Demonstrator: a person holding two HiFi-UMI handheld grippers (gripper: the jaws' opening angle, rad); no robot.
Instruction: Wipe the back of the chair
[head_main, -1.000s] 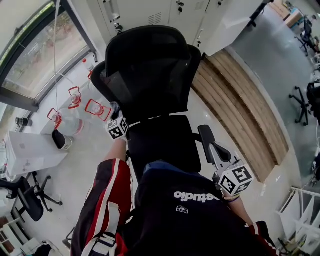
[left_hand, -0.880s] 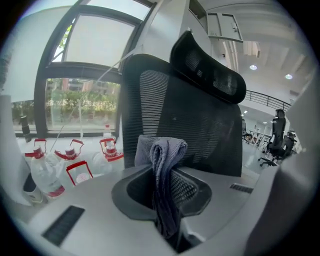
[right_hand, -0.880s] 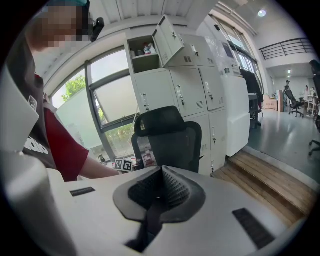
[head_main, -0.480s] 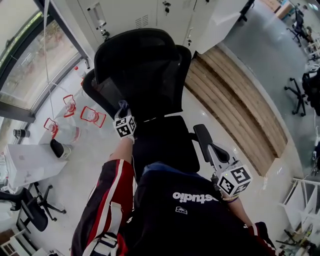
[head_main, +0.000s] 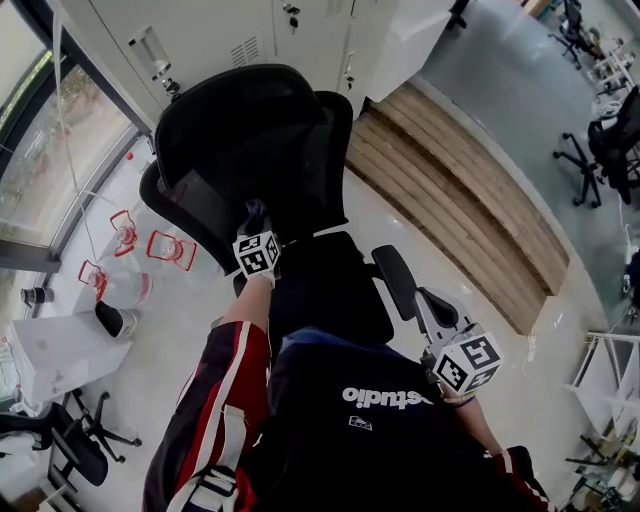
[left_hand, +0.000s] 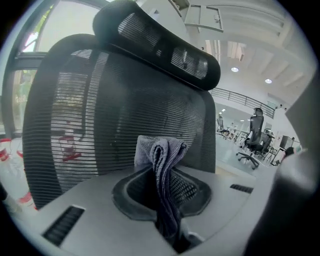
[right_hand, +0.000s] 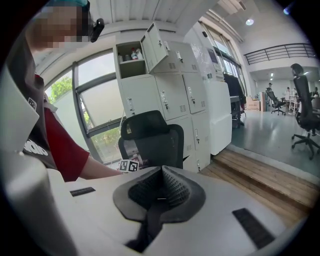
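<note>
Nearest to me, my right gripper (right_hand: 161, 172) hangs low at my right side, beside the chair's armrest (head_main: 398, 282), its jaws pressed together with nothing between them. My left gripper (left_hand: 162, 192) reaches forward over the seat (head_main: 322, 285), its jaws clamped on a folded grey cloth (left_hand: 161, 157) that stands up out of them. The cloth is close against the black mesh chair back (left_hand: 95, 115), low down near its middle; I cannot tell whether it touches. Above it sits the headrest (left_hand: 165, 50). Beyond the chair stand pale lockers (right_hand: 172, 95) and a wooden step (head_main: 470, 200).
</note>
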